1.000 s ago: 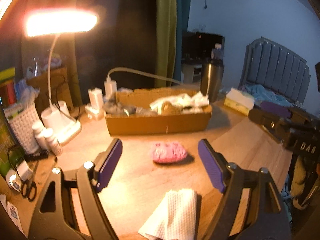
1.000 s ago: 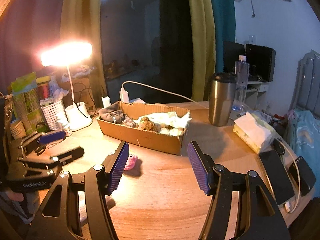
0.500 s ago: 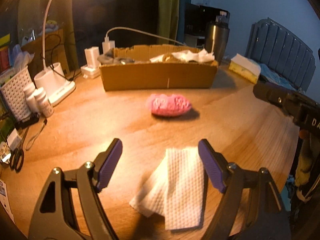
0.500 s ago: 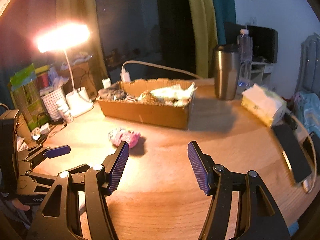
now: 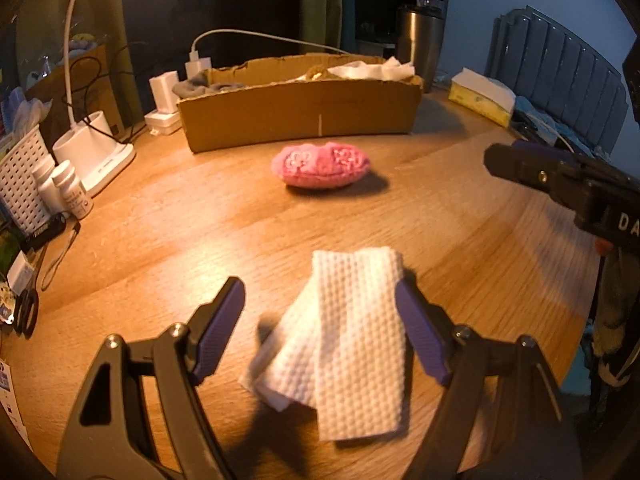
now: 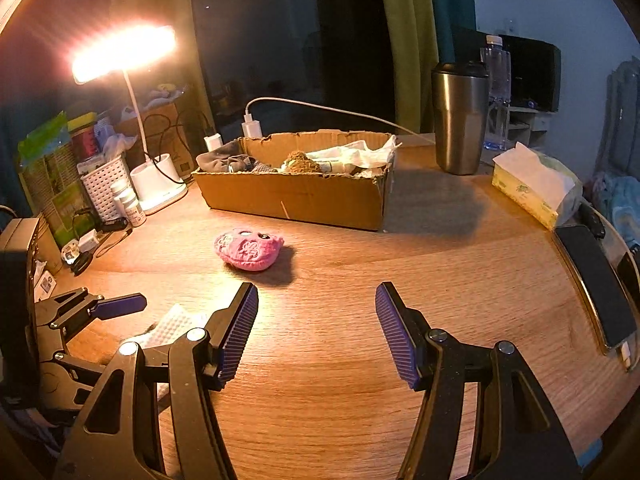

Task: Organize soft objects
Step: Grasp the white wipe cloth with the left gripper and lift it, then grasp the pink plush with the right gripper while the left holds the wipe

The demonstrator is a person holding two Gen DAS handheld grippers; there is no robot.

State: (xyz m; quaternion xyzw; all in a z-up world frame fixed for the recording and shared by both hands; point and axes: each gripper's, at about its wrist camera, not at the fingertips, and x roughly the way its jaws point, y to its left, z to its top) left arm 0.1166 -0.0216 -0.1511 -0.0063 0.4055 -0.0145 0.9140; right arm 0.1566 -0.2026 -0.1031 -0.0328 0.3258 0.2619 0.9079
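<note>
A folded white paper towel [image 5: 344, 328] lies on the wooden table, and my open left gripper [image 5: 320, 316] is low around it, its right pad against the towel's edge. The towel also shows in the right wrist view [image 6: 168, 326]. A pink knitted soft toy [image 5: 322, 165] lies mid-table, in front of a cardboard box [image 5: 300, 114] that holds cloths and paper. My right gripper [image 6: 316, 320] is open and empty above bare table, with the pink toy [image 6: 248, 250] ahead to its left and the box [image 6: 292, 196] behind that.
A lit desk lamp [image 6: 156, 184], a white basket [image 6: 102, 186] and small bottles [image 5: 66, 188] stand at the left. A steel tumbler [image 6: 460, 120] and a tissue pack [image 6: 532, 188] stand at the right. A phone [image 6: 600, 284] lies on the right edge.
My left gripper has dropped and moved forward until its fingers straddle the white towel. My right gripper has tilted down toward the table and come closer to the pink toy.
</note>
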